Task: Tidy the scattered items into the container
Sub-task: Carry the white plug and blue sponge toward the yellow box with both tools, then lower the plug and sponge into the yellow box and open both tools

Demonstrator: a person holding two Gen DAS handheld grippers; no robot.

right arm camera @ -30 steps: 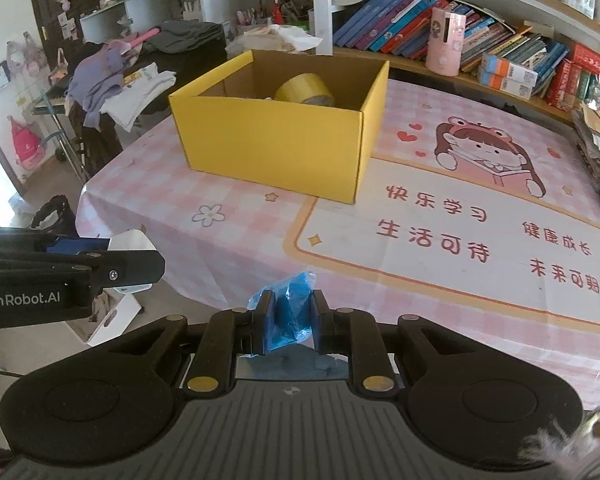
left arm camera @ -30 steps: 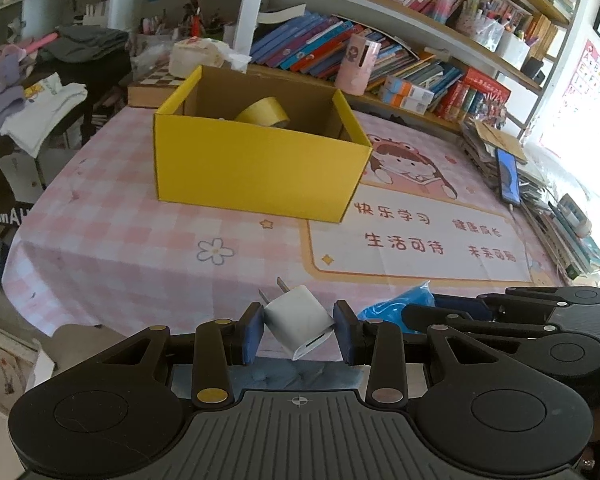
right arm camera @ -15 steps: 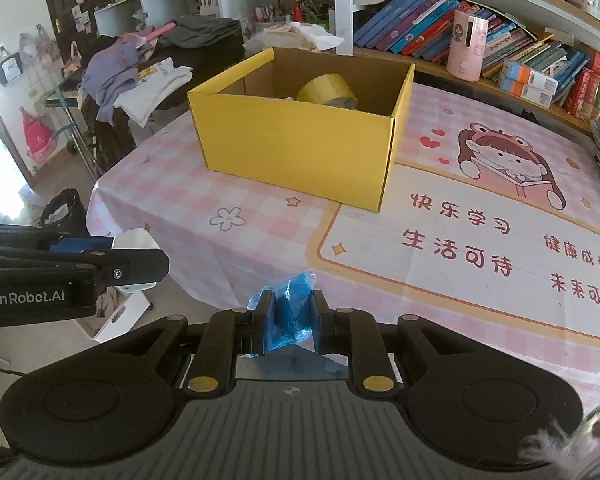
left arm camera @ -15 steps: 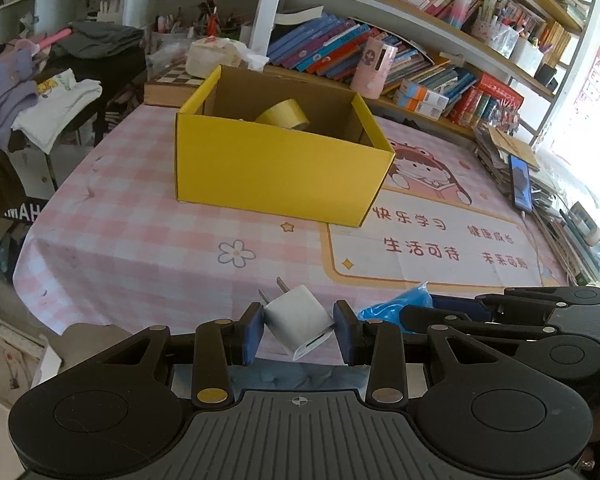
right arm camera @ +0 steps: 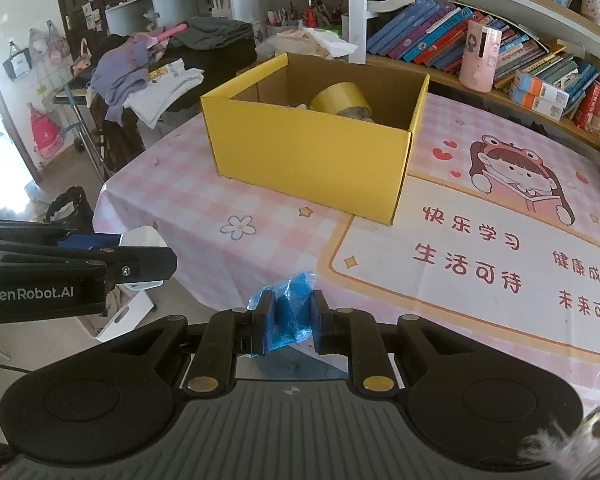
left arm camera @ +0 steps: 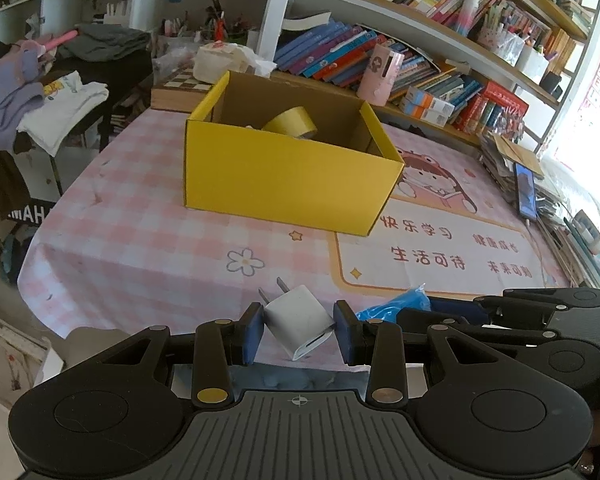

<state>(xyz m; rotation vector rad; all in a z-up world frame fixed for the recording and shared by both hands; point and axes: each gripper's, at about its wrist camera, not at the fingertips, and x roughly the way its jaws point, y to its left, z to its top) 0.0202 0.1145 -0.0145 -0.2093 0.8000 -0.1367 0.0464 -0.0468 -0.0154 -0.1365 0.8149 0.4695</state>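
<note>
An open yellow cardboard box (left arm camera: 284,176) stands on the pink checked tablecloth, also in the right wrist view (right arm camera: 308,160). A roll of yellow tape (left arm camera: 290,122) lies inside it (right arm camera: 342,100). My left gripper (left arm camera: 299,330) is shut on a white plug charger (left arm camera: 300,322), held in the air over the table's near edge. My right gripper (right arm camera: 290,322) is shut on a blue plastic-wrapped item (right arm camera: 290,312), beside the left one and also short of the box. The charger (right arm camera: 142,238) shows at the left of the right wrist view.
Shelves of books (left arm camera: 340,56) and a pink cylinder (left arm camera: 380,74) stand behind the box. A phone (left arm camera: 526,190) and stacked papers lie at the table's right edge. Clothes (right arm camera: 140,76) hang on a rack to the left. A chessboard box (left arm camera: 180,88) sits behind the yellow box.
Both grippers have moved forward toward the yellow box, which now looks nearer and more central. Both holds are unchanged.
</note>
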